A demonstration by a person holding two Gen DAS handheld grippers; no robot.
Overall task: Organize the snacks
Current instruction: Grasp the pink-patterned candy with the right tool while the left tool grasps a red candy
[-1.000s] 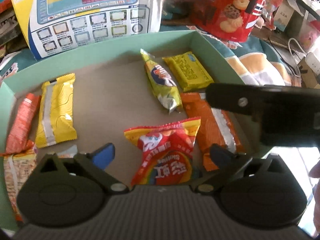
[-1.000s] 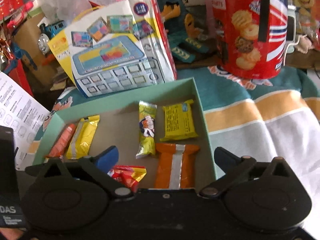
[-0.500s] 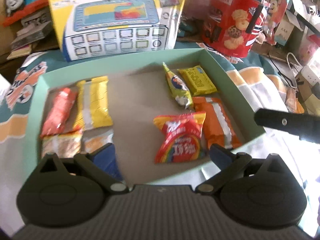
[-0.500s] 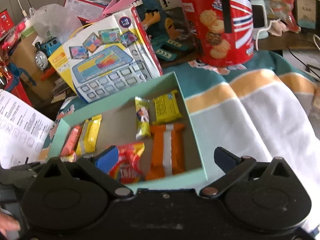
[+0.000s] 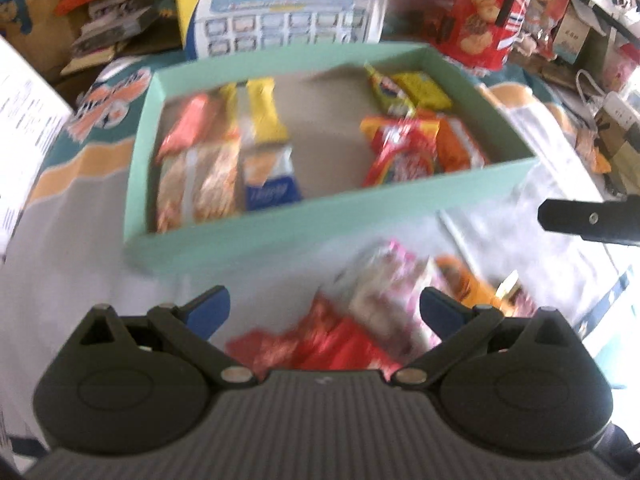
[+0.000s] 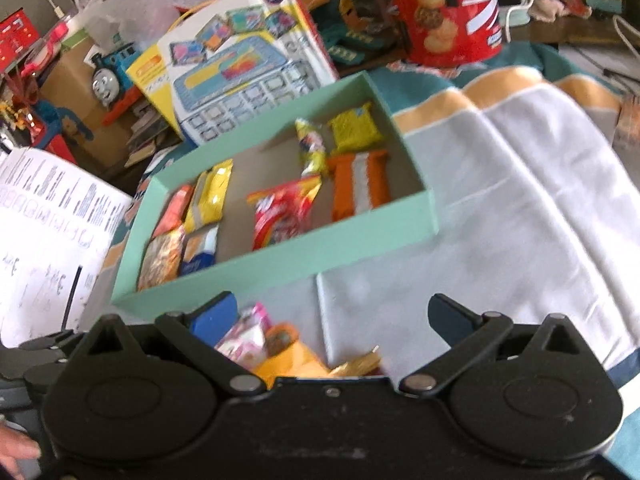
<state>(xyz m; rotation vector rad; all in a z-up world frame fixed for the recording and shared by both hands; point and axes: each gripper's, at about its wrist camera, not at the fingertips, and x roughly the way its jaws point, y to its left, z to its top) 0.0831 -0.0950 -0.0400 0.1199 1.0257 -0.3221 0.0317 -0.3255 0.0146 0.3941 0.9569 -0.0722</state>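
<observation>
Both views look forward over a cloth-covered surface toward a shallow green box (image 5: pixel 332 236) that already holds several snack packets. The left gripper (image 5: pixel 324 310) has its jaws spread wide and holds nothing; the right gripper (image 6: pixel 336 316) is likewise wide open and empty.

Ahead of the left gripper, beyond a strip of bare cloth, the box's near wall runs across the view. Inside it, ahead and to the right, lies a red candy bag (image 5: pixel 400 152) beside an orange wafer pack (image 5: pixel 456 144); ahead and to the left lie a yellow bar (image 5: pixel 264 112) and a blue-and-white packet (image 5: pixel 272 188).

The snacks not yet boxed lie loose on the cloth, close under the left gripper: a red packet (image 5: pixel 304 344) low between its fingers, a pink-and-white packet (image 5: pixel 384 288) just ahead and slightly right, and an orange packet (image 5: pixel 460 280) near the right finger. This view is motion-blurred, so packet edges and overlaps cannot be read exactly. In the right wrist view the same pile sits near that gripper's left finger.

The step in hand appears to be picking the next loose snack. It is best done by choosing one packet, centring it between the fingers, closing across its narrow width rather than on a crinkled seal, and lifting clear of its neighbours. The open floor in the middle of the box offers a place to set it down.
</observation>
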